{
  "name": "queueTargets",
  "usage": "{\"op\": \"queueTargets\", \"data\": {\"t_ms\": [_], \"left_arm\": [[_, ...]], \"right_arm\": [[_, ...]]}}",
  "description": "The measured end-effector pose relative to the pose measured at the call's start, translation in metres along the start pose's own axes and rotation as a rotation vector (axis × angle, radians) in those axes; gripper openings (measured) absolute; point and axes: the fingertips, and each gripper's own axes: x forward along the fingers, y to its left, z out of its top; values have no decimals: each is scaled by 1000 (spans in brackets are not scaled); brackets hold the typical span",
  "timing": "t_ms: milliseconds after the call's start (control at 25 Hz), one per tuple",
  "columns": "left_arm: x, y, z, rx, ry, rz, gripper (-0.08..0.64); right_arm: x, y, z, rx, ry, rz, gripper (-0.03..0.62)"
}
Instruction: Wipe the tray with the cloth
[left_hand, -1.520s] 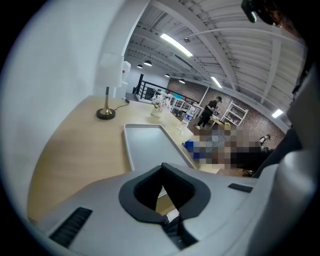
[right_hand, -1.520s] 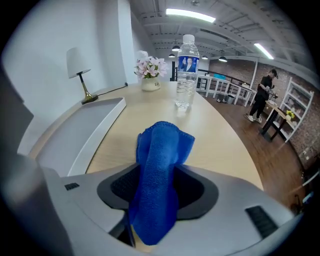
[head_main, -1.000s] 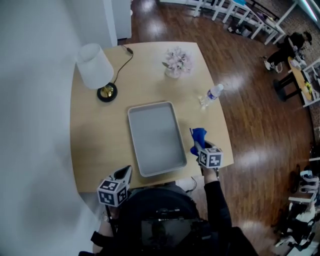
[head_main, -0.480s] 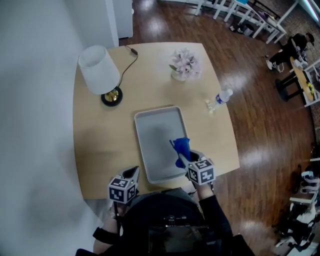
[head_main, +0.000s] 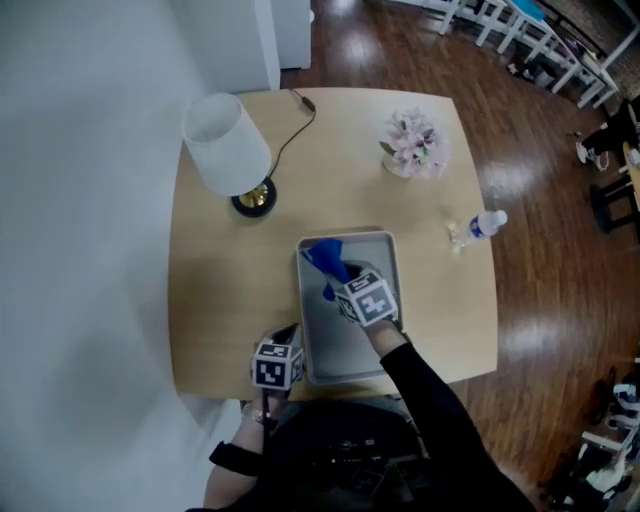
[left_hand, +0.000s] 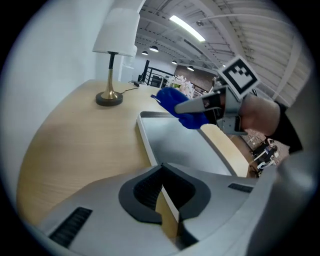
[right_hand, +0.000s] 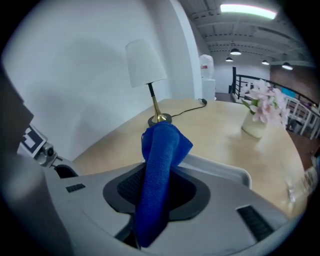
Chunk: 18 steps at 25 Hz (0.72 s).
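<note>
A grey tray lies on the wooden table in front of me. My right gripper hangs over the tray's middle, shut on a blue cloth. The cloth sticks up out of the jaws and points at the tray's far left corner. My left gripper is at the tray's near left side. Its jaws stand close together, and the tray's rim runs into the narrow gap between them. Whether the pads press on the rim I cannot tell. In the left gripper view, the right gripper with the cloth hovers above the tray.
A white-shaded lamp with a brass base stands at the far left, its cord running to the back edge. A vase of pale flowers sits at the far right. A plastic bottle lies by the right edge. The wall is at the left.
My right gripper has carried the cloth from beside the tray's right rim leftward over the tray. My left gripper has come down and in, to the tray's near left side.
</note>
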Motion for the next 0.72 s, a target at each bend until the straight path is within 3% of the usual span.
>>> {"op": "queueTargets", "data": {"t_ms": [120,280,520,720], "left_arm": [[11,2,3,-2,25,27,5],[26,6,-5,-7,69,45,5],[29,7,-10,-7,106,46,5],[36,7,-10,19,130,56,5]], "right_arm": [[38,7,40,-94,9,2,114],[81,14,65,-170,54,0,115],[116,14,60,-167,148,-30,114],[125,3,57,-172,158,-52,115]]}}
